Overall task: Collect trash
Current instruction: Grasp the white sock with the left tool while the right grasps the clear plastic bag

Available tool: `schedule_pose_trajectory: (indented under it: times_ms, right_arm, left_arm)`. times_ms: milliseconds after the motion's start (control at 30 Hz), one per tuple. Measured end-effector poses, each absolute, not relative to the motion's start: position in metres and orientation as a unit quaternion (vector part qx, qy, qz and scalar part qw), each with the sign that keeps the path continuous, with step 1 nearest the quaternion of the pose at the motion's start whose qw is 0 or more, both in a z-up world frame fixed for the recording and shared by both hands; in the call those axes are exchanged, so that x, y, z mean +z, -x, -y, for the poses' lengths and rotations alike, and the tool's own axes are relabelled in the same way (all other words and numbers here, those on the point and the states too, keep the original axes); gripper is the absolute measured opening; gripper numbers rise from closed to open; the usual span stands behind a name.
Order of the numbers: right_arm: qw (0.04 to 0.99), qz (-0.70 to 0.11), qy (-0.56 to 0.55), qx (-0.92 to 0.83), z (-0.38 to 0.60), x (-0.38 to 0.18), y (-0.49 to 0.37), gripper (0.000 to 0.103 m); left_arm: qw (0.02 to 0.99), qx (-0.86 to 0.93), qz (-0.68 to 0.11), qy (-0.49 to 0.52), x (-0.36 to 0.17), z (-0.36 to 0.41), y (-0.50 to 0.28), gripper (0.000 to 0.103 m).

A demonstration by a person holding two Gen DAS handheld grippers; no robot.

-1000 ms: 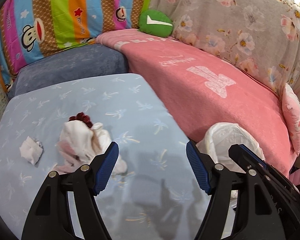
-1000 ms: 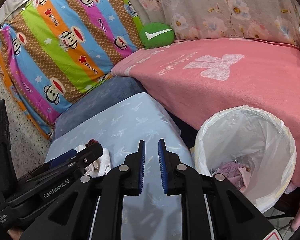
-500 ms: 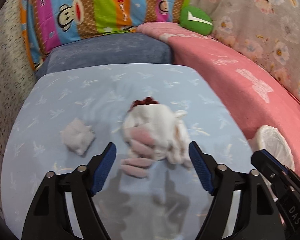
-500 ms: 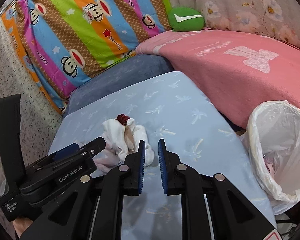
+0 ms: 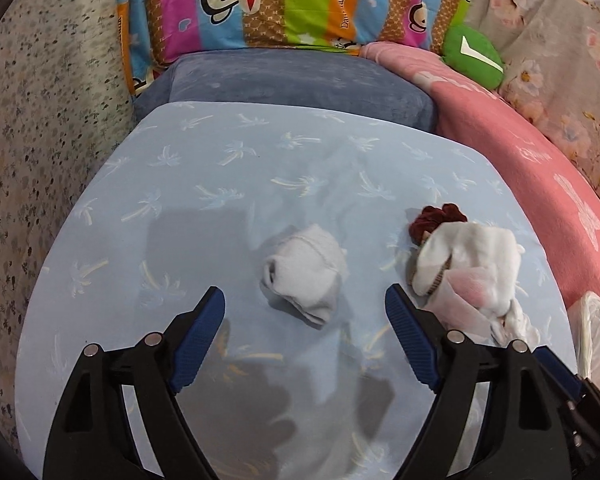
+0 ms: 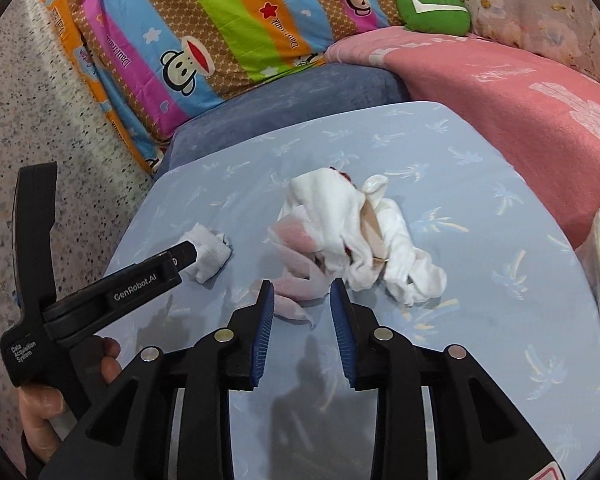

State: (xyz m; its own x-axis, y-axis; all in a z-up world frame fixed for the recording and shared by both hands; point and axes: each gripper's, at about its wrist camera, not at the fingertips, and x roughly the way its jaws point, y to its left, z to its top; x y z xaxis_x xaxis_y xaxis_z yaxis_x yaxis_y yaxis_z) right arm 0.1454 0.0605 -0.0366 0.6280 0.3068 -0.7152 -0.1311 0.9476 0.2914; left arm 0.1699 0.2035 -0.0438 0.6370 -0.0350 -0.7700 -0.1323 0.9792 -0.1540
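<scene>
Both tools have swung leftward since the earlier frames, away from the lined bin and over the pale blue palm-print desk [image 5: 228, 184]; the jaws of each have just been opening. Left tool [image 5: 305, 314]: jaws spread wide, nothing pinched, aimed at the small crumpled white tissue [image 5: 304, 270], which lies on the desk just ahead of the gap between the blue pads. Right tool [image 6: 302, 304]: jaws parted by a narrow gap, gripping nothing; the pinkish edge of the heap of crumpled white tissues [image 6: 352, 232] lies just beyond the fingertips, and contact cannot be told. A dark red scrunchie [image 5: 436, 220] peeks from the far side of the heap. White bin liner [image 5: 594, 340]: at the desk's right edge, beside the pink blanket [image 6: 520, 92]. A person's hand [image 6: 52, 396] holds the left tool's handle. Behind the desk: a blue cushion [image 5: 292, 80], a striped monkey-print cover [image 6: 204, 28] and a green pillow [image 6: 434, 10].
</scene>
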Motion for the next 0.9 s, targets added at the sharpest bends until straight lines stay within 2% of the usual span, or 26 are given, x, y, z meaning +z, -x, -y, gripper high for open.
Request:
schedule_pose_trajectory:
  times_ms: [267, 367, 500, 600, 667, 700, 733, 833, 900]
  right_arm:
    - [0.889, -0.429, -0.11, 0.119, -0.082, -0.057, -0.172, 0.037]
    - [0.887, -0.433, -0.115, 0.113, -0.086, -0.063, -0.179, 0.043]
    - [0.882, -0.443, -0.116, 0.111, -0.087, -0.072, -0.188, 0.043]
    - [0.876, -0.453, -0.119, 0.114, -0.088, -0.081, -0.193, 0.043]
    - [0.873, -0.459, -0.117, 0.116, -0.089, -0.085, -0.194, 0.037]
    - [0.871, -0.462, -0.117, 0.117, -0.088, -0.086, -0.194, 0.028]
    - [0.87, -0.464, -0.118, 0.119, -0.088, -0.088, -0.194, 0.021]
    - [0.87, -0.463, -0.12, 0.123, -0.086, -0.088, -0.192, 0.011]
    - [0.872, -0.458, -0.121, 0.124, -0.083, -0.088, -0.188, 0.008]
  left_arm:
    - [0.893, 0.017, -0.435, 0.11, -0.057, -0.212, -0.187, 0.082]
    - [0.891, 0.014, -0.439, 0.111, -0.063, -0.212, -0.192, 0.082]
    - [0.89, 0.006, -0.442, 0.114, -0.067, -0.212, -0.193, 0.08]
    - [0.887, 0.001, -0.448, 0.115, -0.072, -0.211, -0.194, 0.068]
    - [0.881, -0.004, -0.457, 0.123, -0.076, -0.212, -0.197, 0.055]
    - [0.878, -0.008, -0.461, 0.127, -0.077, -0.212, -0.197, 0.047]
    - [0.877, -0.008, -0.463, 0.13, -0.078, -0.212, -0.197, 0.044]
    - [0.878, -0.01, -0.461, 0.129, -0.076, -0.21, -0.193, 0.034]
    - [0.879, -0.012, -0.459, 0.131, -0.072, -0.209, -0.19, 0.032]
